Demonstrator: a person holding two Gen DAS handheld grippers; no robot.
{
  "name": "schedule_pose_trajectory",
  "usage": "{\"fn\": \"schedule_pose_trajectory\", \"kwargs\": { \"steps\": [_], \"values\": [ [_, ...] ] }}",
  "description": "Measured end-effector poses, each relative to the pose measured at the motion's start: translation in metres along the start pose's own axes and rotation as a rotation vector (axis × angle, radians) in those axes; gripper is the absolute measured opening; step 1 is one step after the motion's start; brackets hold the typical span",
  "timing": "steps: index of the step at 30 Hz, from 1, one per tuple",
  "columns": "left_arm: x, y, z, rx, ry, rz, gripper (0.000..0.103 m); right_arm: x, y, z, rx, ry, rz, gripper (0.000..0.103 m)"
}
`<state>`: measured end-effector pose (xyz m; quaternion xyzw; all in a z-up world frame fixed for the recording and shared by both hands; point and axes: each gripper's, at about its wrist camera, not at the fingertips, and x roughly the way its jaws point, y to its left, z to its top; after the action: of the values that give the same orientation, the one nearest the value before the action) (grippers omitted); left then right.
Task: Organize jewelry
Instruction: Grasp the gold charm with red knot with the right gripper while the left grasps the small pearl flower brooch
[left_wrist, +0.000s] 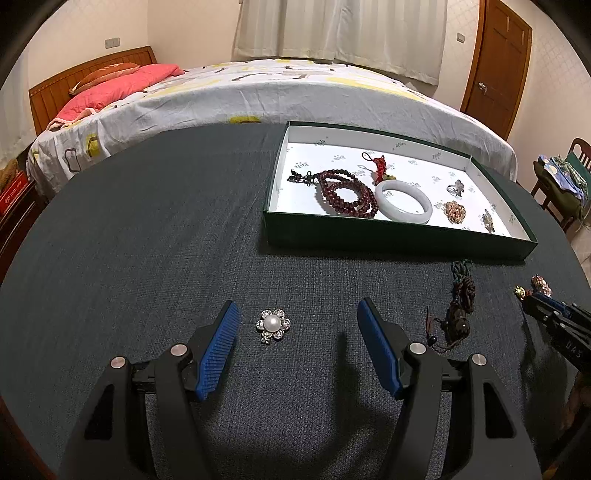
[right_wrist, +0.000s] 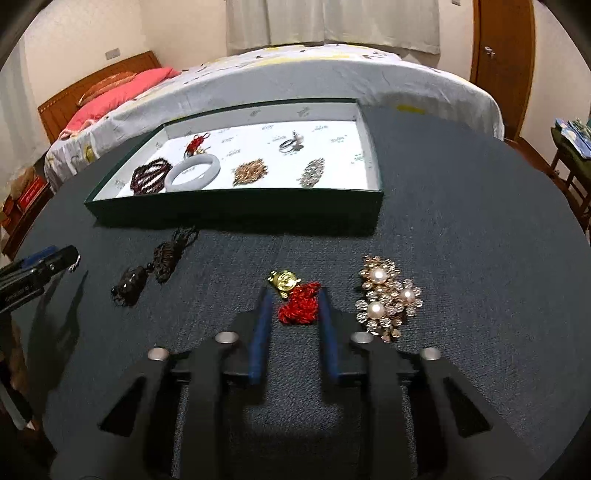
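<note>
A home bedroom is shown: a bed (left_wrist: 258, 96) with a pink pillow (left_wrist: 122, 86), a wooden headboard (left_wrist: 55, 92), curtains (left_wrist: 340, 29) and a wooden door (left_wrist: 498, 62).

Matt woven tablecloth (left_wrist: 147, 240) (glossy bangle (left_wrist: 402, 201)).

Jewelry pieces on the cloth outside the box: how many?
4: a pearl flower brooch inside the left gripper, a dark knotted pendant before the box, a red-gold charm inside the right gripper, a pearl cluster brooch beside it.
</note>
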<state>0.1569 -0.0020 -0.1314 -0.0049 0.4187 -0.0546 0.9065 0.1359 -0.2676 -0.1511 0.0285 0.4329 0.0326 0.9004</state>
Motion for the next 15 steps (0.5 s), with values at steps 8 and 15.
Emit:
{"fn": "schedule_pose_trajectory", "kwargs": {
  "steps": [8, 15],
  "values": [
    [0.004, 0.005, 0.000, -0.009, 0.009, 0.003, 0.065, -0.004, 0.003, 0.001, -0.006, -0.024, -0.006, 0.014],
    [0.012, 0.018, -0.001, -0.047, 0.035, -0.005, 0.063, -0.003, 0.005, 0.002, -0.010, -0.027, 0.008, 0.014]
  ]
}}
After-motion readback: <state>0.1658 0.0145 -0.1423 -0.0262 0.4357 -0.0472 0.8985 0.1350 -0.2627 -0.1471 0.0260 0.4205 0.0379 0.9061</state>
